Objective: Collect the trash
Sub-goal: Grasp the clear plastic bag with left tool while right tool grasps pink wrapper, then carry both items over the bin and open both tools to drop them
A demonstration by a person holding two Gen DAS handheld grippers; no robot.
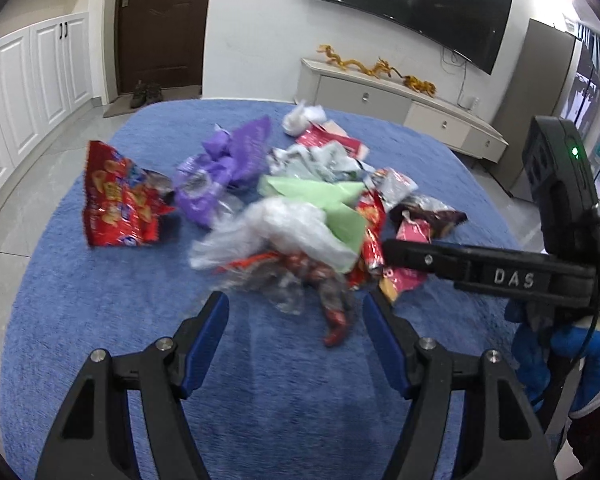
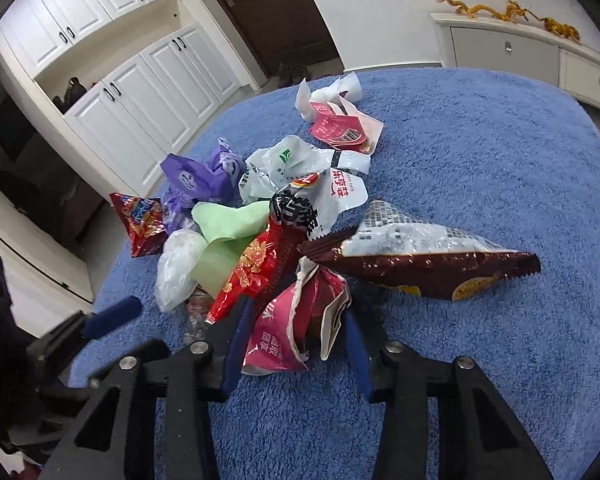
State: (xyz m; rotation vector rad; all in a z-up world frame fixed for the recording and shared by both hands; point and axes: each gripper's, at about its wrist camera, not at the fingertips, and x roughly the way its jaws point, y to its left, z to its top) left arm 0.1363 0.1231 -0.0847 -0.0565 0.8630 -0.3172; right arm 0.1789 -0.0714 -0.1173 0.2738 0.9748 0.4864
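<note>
Heap of empty snack wrappers and bags in the middle of a blue fleecy cover [image 1: 100, 320]; impossible to tell whether a desk or a bed lies beneath.

Far left, apart from the heap: shiny red foil snack bag [image 1: 120, 200], puffed and standing on its edge. Next: crumpled purple plastic bag [image 1: 224, 168]. Then cloudy clear plastic film [image 1: 268, 236] against a folded pale green paper sheet [image 1: 324, 200], with a creased white-and-grey pouch [image 1: 312, 160] behind them. Right side: flat dark brown foil packet with a serrated end [image 2: 420, 264].

Left claw [image 1: 296, 308] open, low over the near edge of the heap, with blurred clear film and a twisted red wrapper between its 2 blue pads, neither pressed. Right claw [image 2: 296, 324] closed partway on a torn pink-and-white foil packet [image 2: 276, 332], 1 pad against each side, at the heap's near right edge.

Probably all very light, limp and crackly. Foil and film likely slippery, collapsing under a squeeze rather than resisting. Nothing breakable. Best taken by a crumpled fold or bunched middle, never a flat face or lone corner. Overlapping pieces liable to drag neighbours along or slide free on lifting.
</note>
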